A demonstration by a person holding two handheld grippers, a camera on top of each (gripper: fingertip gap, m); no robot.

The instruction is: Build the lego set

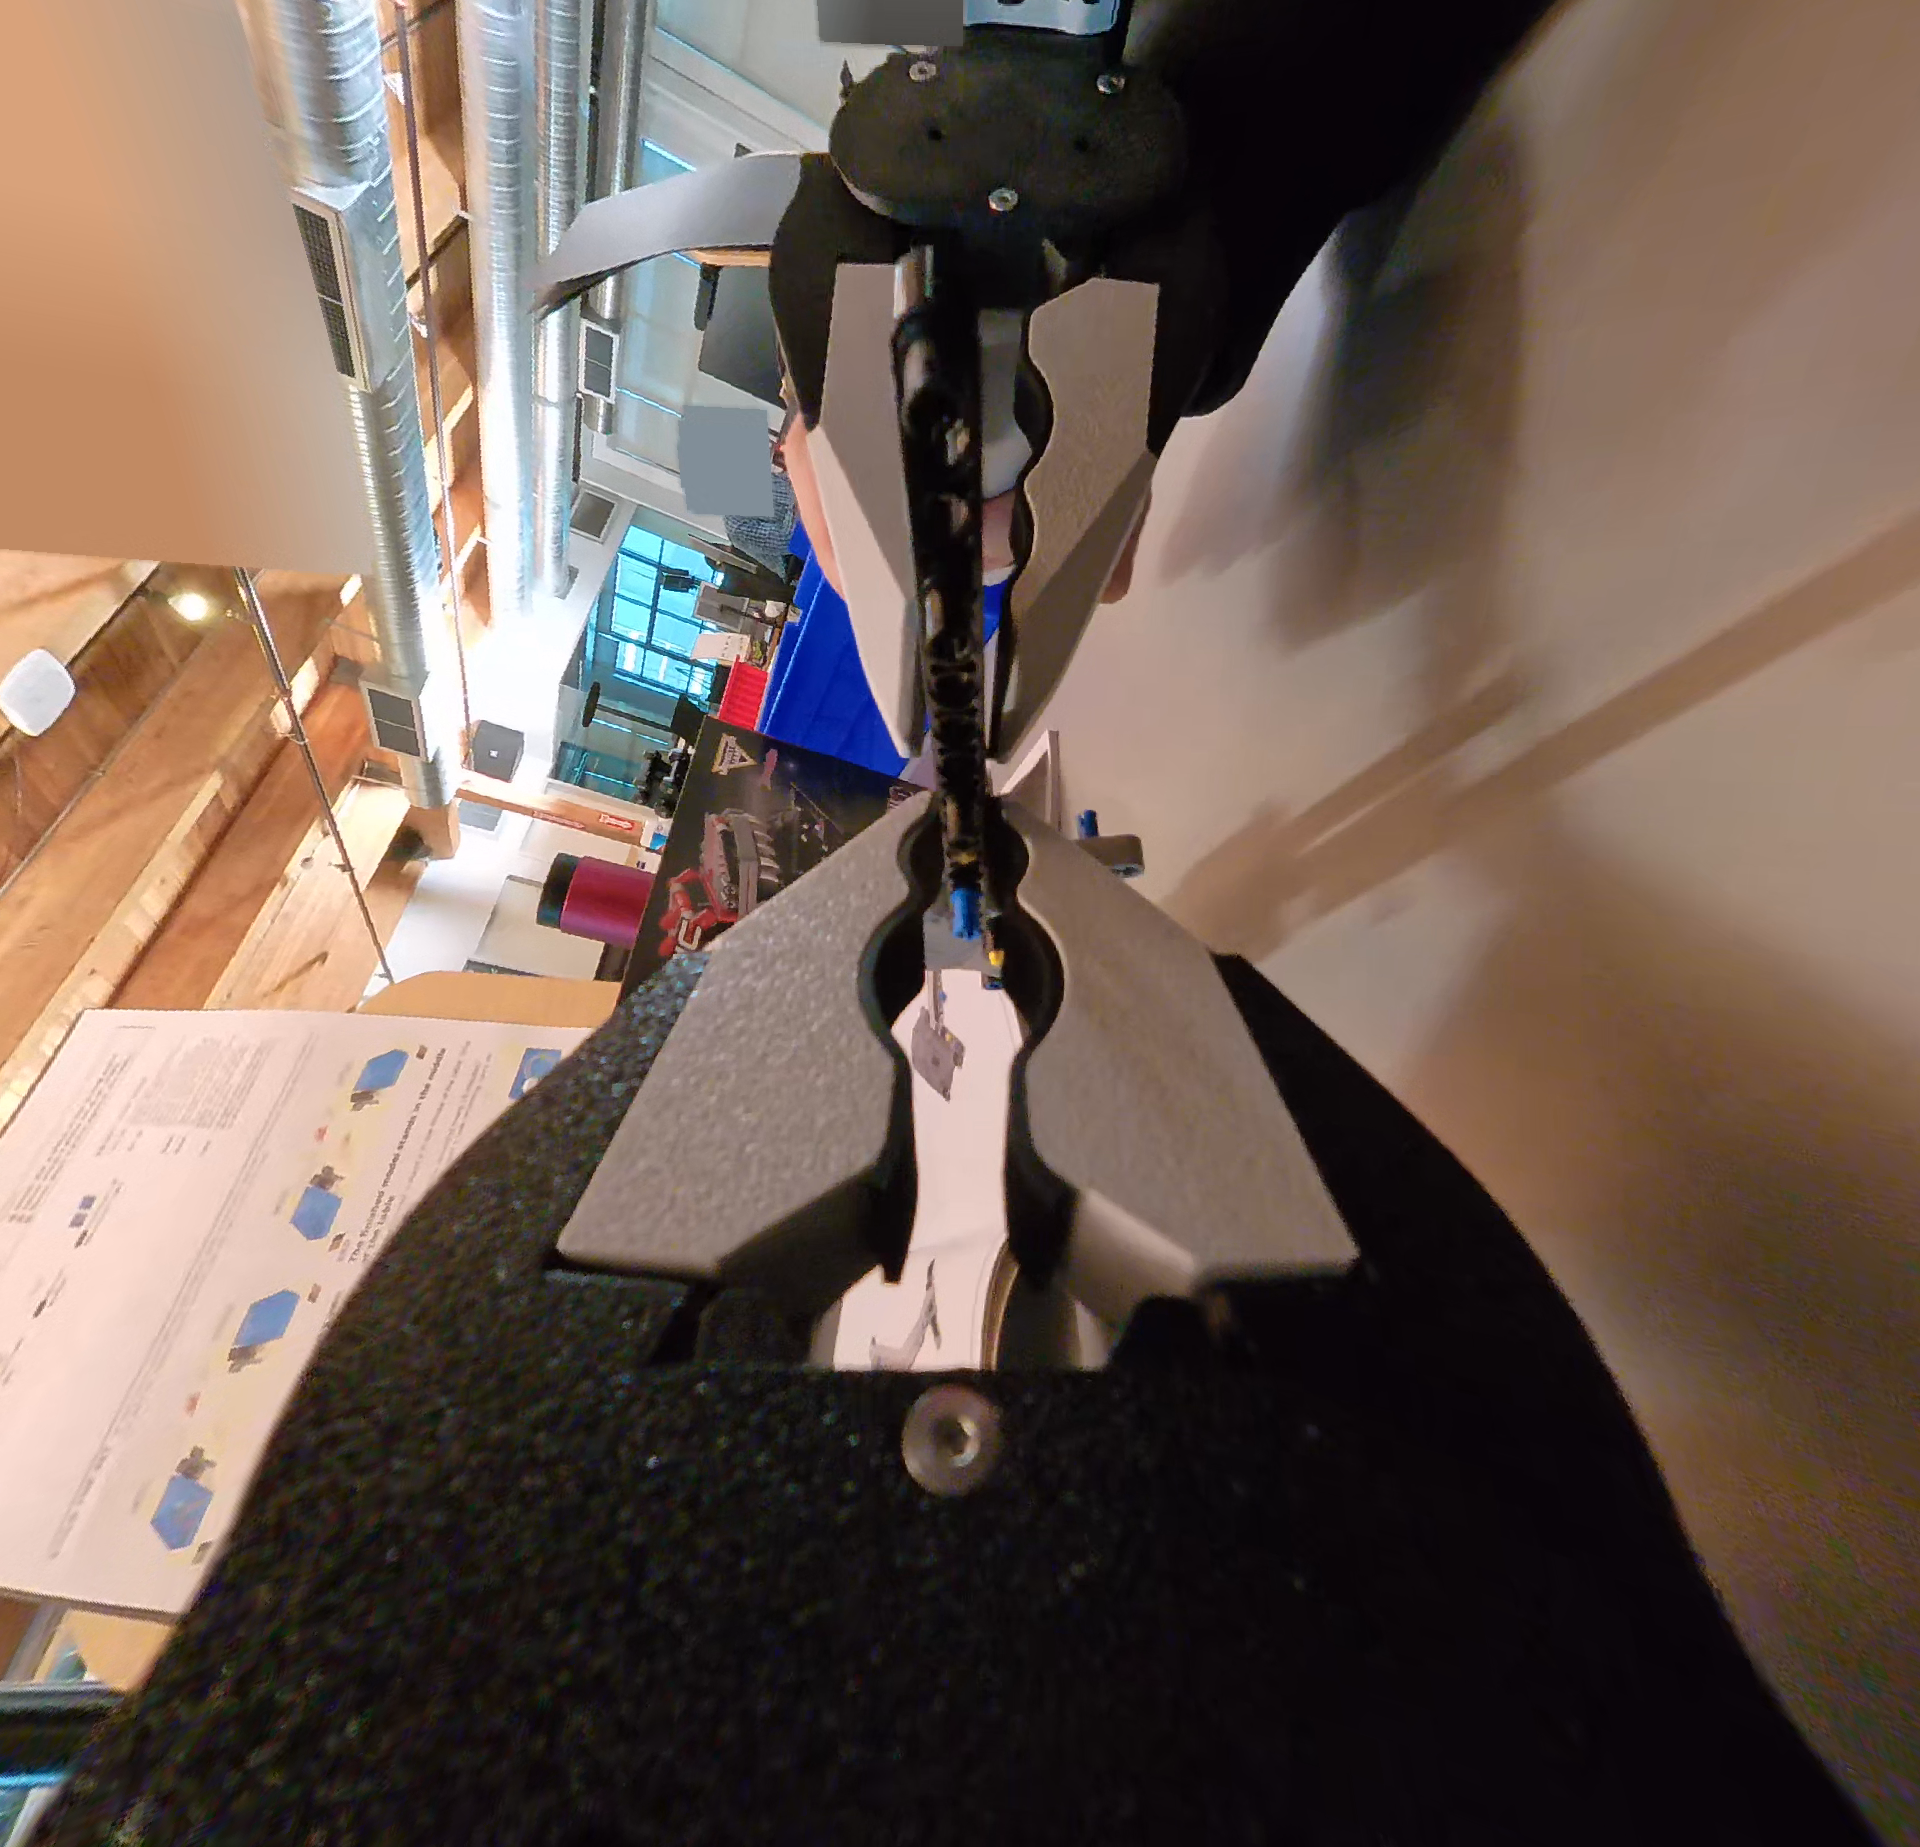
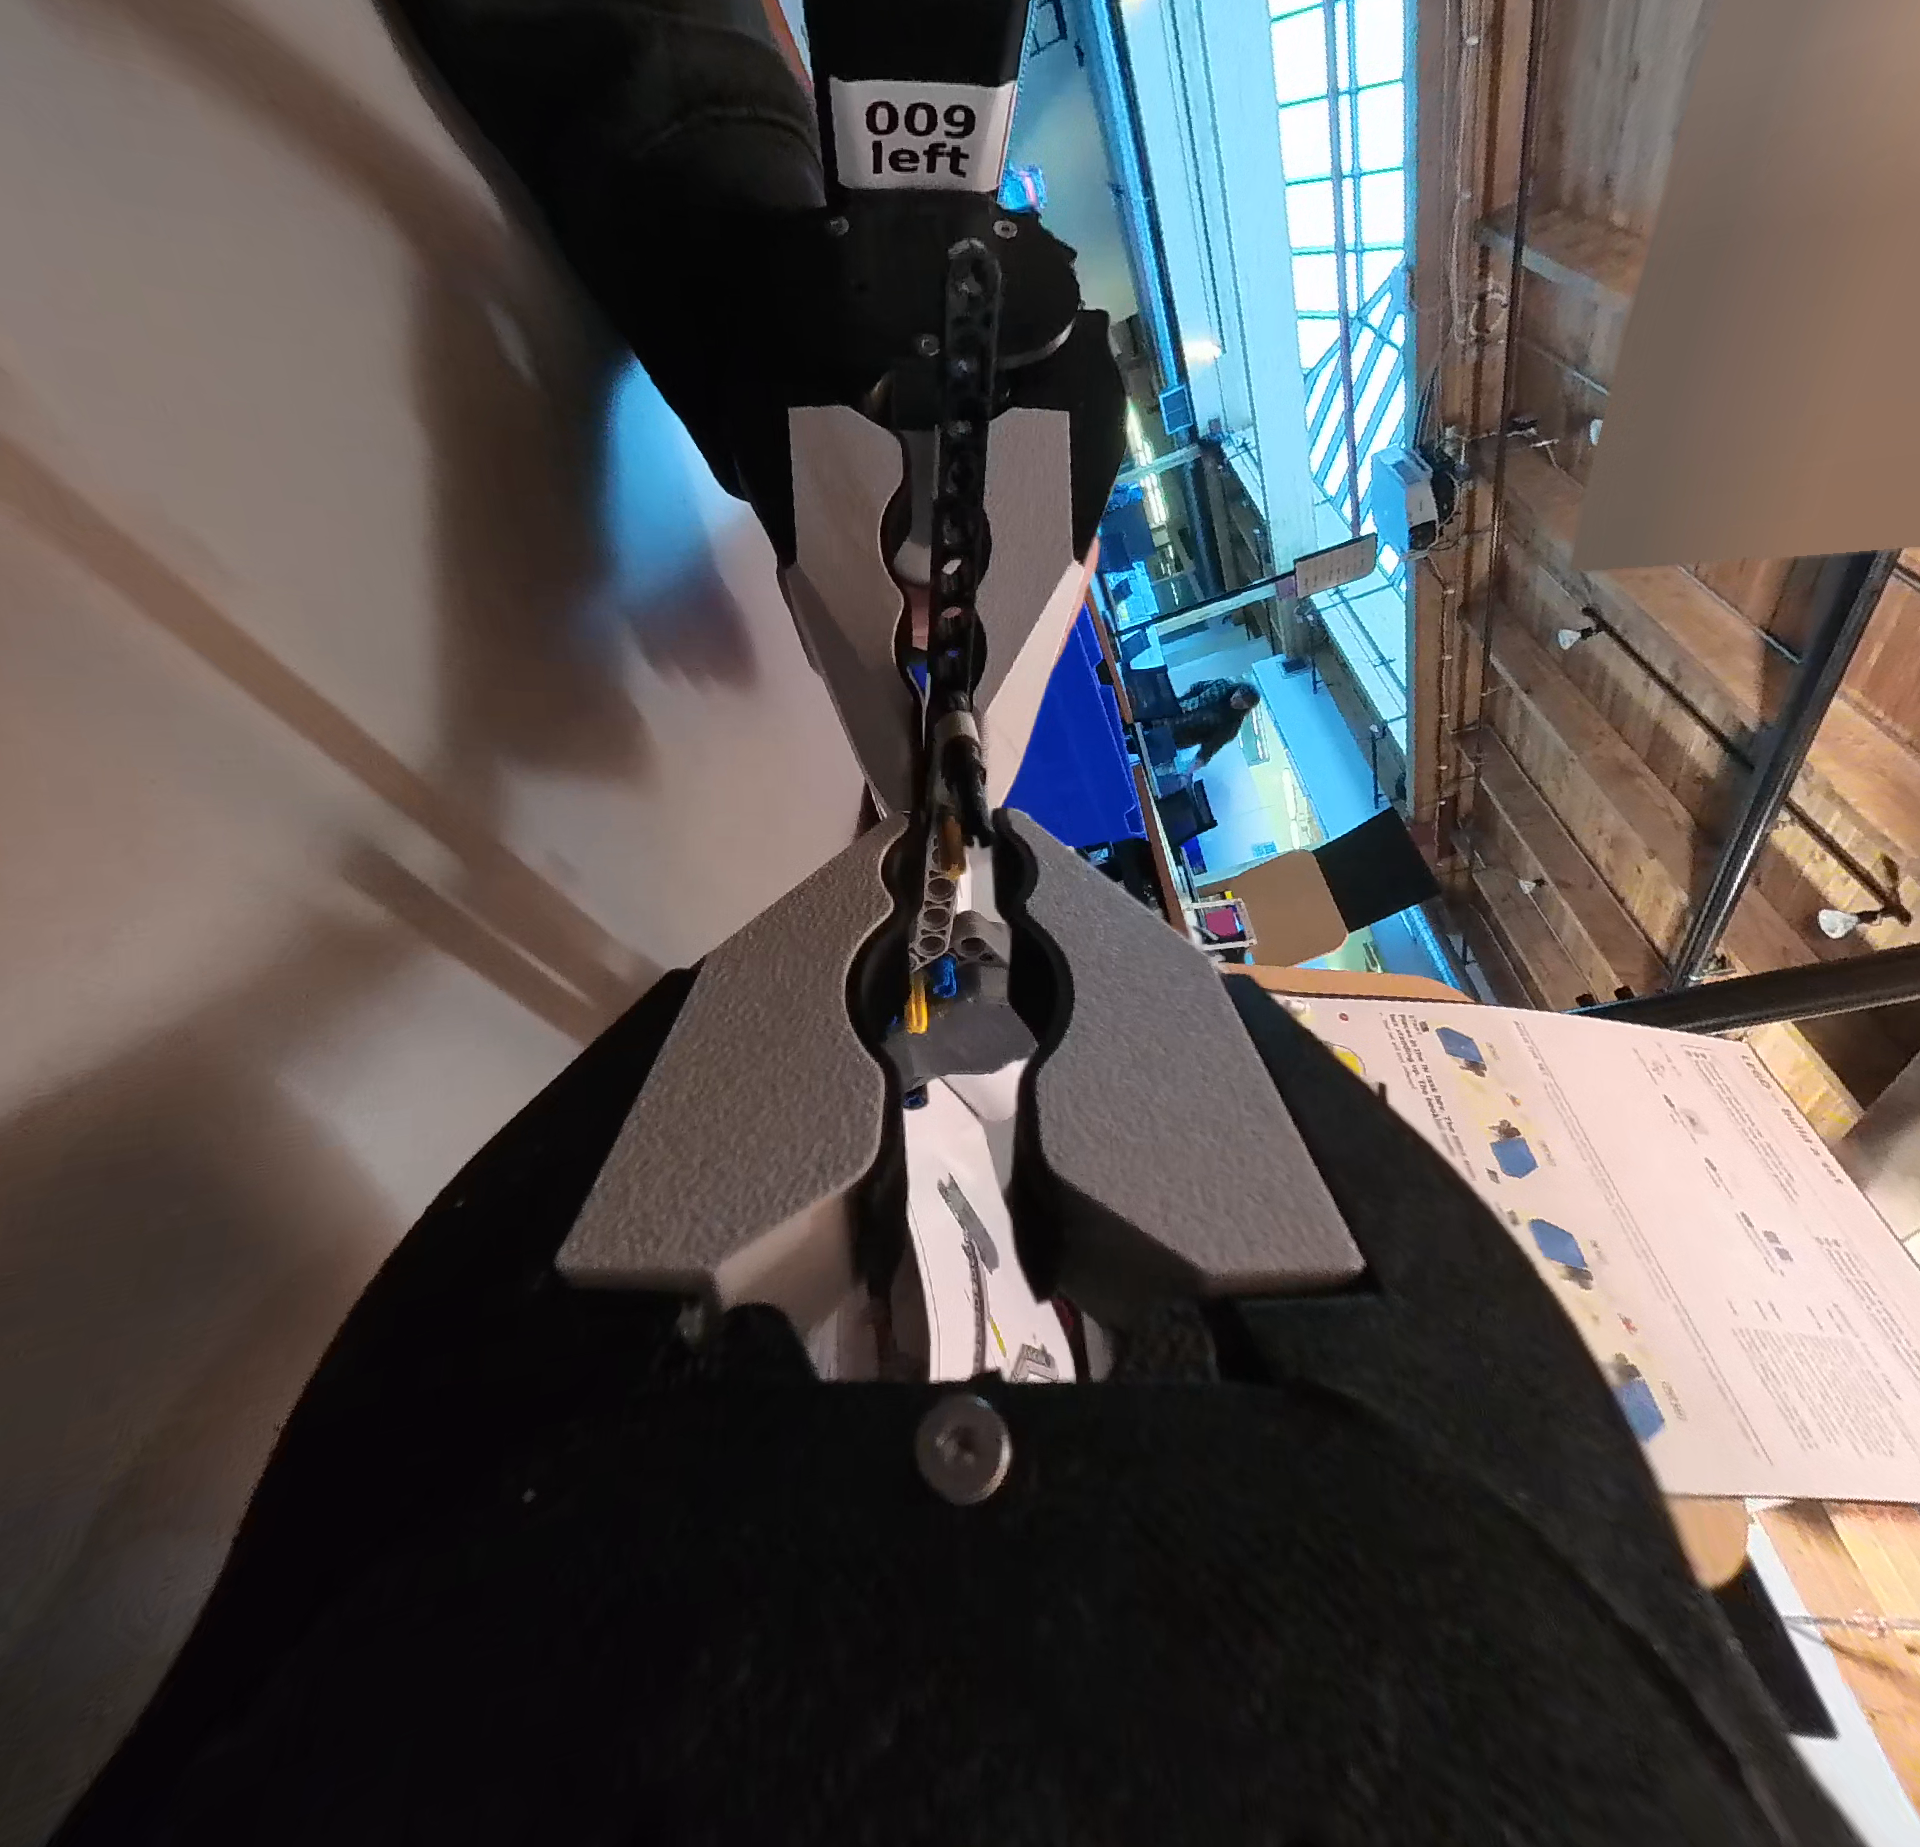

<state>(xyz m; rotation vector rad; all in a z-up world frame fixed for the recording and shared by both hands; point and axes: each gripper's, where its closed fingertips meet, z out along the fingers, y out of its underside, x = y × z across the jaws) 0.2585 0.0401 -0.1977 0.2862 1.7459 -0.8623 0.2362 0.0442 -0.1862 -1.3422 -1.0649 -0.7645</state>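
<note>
Pale tabletop (image 1: pixel 1558 447), views rolled sideways, surface motion-blurred with a tan stripe across it. Lying on it: an open instruction booklet with part drawings (image 2: pixel 956 1226), seen through the gaps between the fingers. Far end has a dark toy-set box (image 1: pixel 748 841), a blue bin (image 1: pixel 821 675) just past it and a magenta cylinder (image 1: pixel 592 898) beside the box; contact with the top can't be confirmed.
</note>
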